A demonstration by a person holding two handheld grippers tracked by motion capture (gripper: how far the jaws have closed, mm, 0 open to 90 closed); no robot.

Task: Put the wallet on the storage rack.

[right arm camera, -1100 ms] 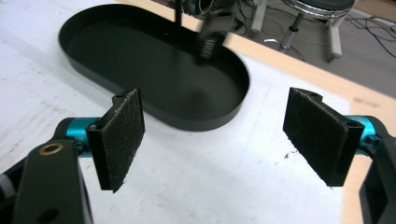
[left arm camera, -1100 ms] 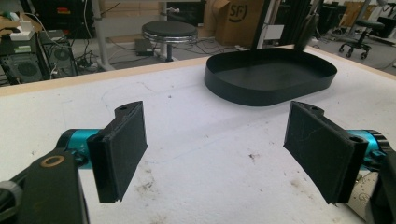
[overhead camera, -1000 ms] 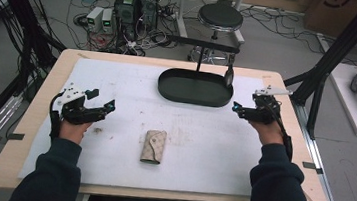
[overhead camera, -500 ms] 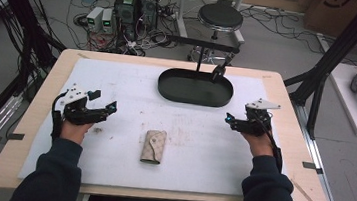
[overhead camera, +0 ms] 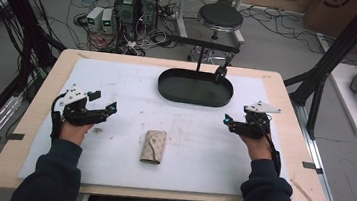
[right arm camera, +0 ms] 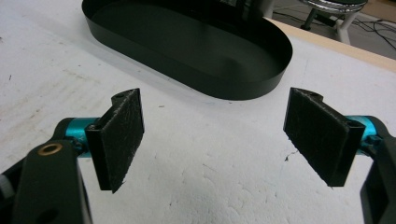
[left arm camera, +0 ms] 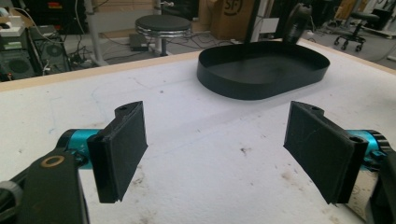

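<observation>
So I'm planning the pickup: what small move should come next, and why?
Probably bring the left gripper inward toward the beige pouch, since it looks nearer than the right gripper. Both grippers stand open and hold nothing, the pouch lies flat and untouched between them on the white mat, and the black tray behind is empty.

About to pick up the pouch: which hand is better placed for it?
Left, probably, by a small margin. The left tongs sit open and look slightly nearer the pouch, which lies between the hands. The right tongs, open too, look a little farther off, closer to the tray.
</observation>
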